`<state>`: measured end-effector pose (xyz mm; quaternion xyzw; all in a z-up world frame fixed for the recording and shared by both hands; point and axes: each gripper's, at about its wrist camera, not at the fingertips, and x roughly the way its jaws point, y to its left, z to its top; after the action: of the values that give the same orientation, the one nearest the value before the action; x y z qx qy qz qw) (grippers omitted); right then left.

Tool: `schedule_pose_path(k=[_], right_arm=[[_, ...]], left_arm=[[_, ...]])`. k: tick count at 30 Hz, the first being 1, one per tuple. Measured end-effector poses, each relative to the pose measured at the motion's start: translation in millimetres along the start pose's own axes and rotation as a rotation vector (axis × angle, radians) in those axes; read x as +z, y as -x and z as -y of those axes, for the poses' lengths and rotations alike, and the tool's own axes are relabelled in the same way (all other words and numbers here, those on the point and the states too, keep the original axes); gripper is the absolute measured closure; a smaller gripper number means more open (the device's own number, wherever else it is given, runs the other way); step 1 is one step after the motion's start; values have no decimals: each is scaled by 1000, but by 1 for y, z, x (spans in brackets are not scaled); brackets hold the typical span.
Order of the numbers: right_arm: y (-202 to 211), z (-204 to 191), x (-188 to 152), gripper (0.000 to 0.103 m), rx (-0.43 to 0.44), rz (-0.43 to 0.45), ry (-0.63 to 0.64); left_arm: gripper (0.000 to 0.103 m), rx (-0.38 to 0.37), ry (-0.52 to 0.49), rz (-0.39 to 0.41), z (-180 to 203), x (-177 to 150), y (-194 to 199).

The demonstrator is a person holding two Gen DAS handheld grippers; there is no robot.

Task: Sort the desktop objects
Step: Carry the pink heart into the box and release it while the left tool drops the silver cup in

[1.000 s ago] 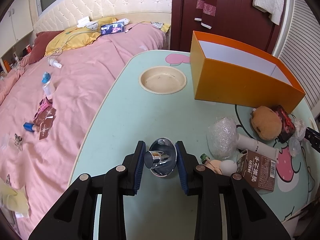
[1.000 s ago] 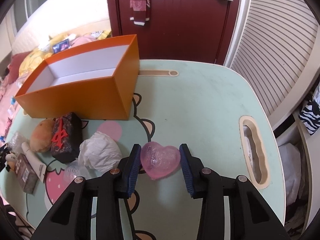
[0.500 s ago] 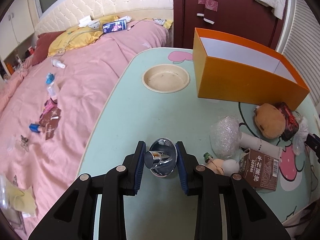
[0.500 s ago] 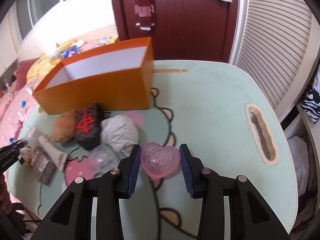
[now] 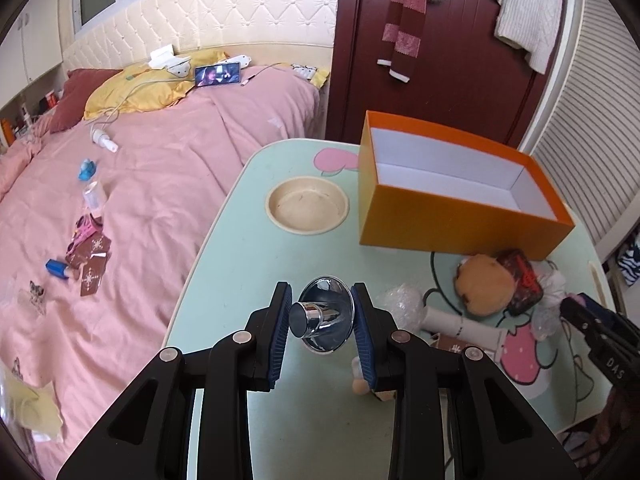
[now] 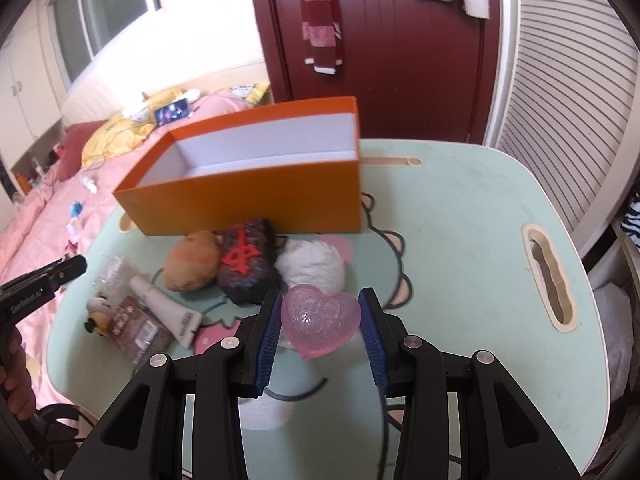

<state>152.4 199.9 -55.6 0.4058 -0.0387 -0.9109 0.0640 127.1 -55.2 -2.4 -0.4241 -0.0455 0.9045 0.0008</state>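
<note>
Both tongs have risen since a second ago, so the orange box now shows more of its inside in either view.

From the left wrist, the left tongs point(image 5: 322, 326) are clenched on a chrome funnel-shaped fitting point(image 5: 324, 318), held above the mint-green tabletop point(image 5: 224, 280) near its bed-side edge. Ahead and to the right stands the orange box point(image 5: 460, 216); its white interior holds nothing visible. Just left of the box, a round cream recess point(image 5: 307, 205) set into the tabletop is likewise bare. Between the box and the tongs lie a tan plush toy point(image 5: 484, 284), a dark pouch with red lettering point(image 5: 522, 282), a white tube point(image 5: 460, 326) and crumpled clear wrap point(image 5: 402, 306). The right tongs point(image 5: 576, 306) enter at the right edge.

From the right wrist, the right tongs point(image 6: 320, 322) grip a pink heart-shaped dish point(image 6: 320, 320) in the air over the tabletop point(image 6: 460, 220). The orange box point(image 6: 256, 200) sits beyond, open-topped, white walls and floor showing bare. Clustered before it are the plush toy point(image 6: 192, 260), the dark pouch point(image 6: 248, 260), a white crumpled wad point(image 6: 312, 266), the tube point(image 6: 168, 312) and a brown carton point(image 6: 136, 328). The left tongs point(image 6: 70, 268) reach in from the left.
</note>
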Motion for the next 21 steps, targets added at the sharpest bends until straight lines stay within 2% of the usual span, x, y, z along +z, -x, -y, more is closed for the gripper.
schedule_pose_path(k=[3, 10, 21], right_arm=[[1, -7, 7, 65, 20, 11, 7], [2, -22, 25, 65, 60, 44, 31], [-7, -30, 65, 65, 90, 116, 33]], left_arm=[[71, -16, -1, 19, 3, 7, 4], [71, -107, 11, 55, 17, 30, 10], [71, -182, -83, 139, 72, 85, 3]])
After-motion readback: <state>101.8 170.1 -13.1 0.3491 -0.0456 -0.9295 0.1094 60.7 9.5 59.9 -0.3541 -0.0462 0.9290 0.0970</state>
